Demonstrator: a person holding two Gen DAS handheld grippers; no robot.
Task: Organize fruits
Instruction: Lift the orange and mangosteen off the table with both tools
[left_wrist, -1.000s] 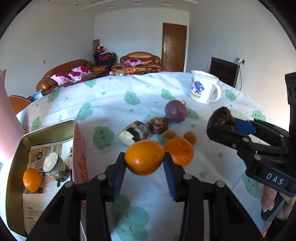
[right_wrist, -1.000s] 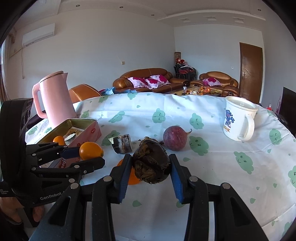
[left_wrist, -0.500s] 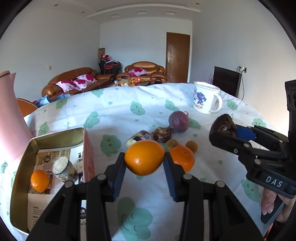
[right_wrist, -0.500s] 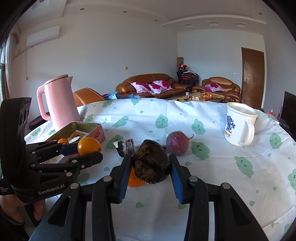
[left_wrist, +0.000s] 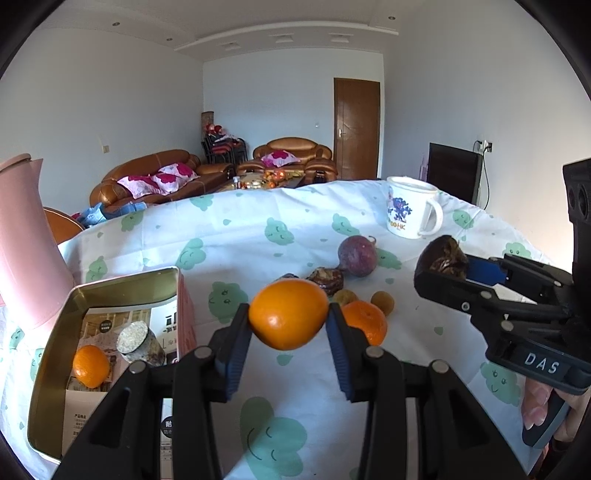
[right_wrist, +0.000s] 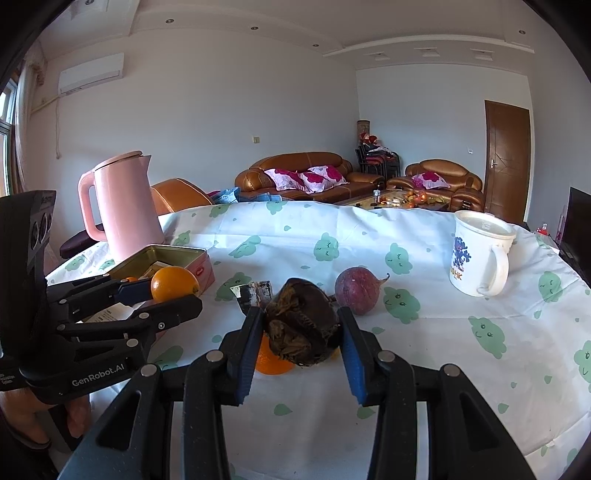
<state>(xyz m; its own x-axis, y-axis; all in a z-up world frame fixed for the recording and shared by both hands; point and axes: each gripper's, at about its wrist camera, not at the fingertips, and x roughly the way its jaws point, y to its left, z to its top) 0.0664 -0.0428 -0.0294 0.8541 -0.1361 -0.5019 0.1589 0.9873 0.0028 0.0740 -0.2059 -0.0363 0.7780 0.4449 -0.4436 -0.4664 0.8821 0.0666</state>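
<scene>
My left gripper (left_wrist: 287, 314) is shut on a large orange (left_wrist: 288, 314), held above the tablecloth just right of the open gold tin (left_wrist: 122, 282). In the tin lie a small orange (left_wrist: 90, 365) and a short cork-topped cylinder (left_wrist: 140, 343). My right gripper (right_wrist: 300, 318) is shut on a dark wrinkled fruit (right_wrist: 301, 326), lifted off the table. Under and beyond it lie a mandarin (left_wrist: 364, 321), a purple passion fruit (right_wrist: 357, 290), another dark wrinkled fruit (left_wrist: 327, 278) and two small brownish fruits (left_wrist: 382, 301).
A pink kettle (right_wrist: 125, 206) stands behind the tin at the left. A white mug (right_wrist: 478, 254) stands at the far right of the table. A small wrapped packet (right_wrist: 253, 293) lies near the fruits. Sofas and a door fill the room behind.
The left gripper has tipped up a little with the orange still in it. The right gripper and its dark fruit have stayed put.
</scene>
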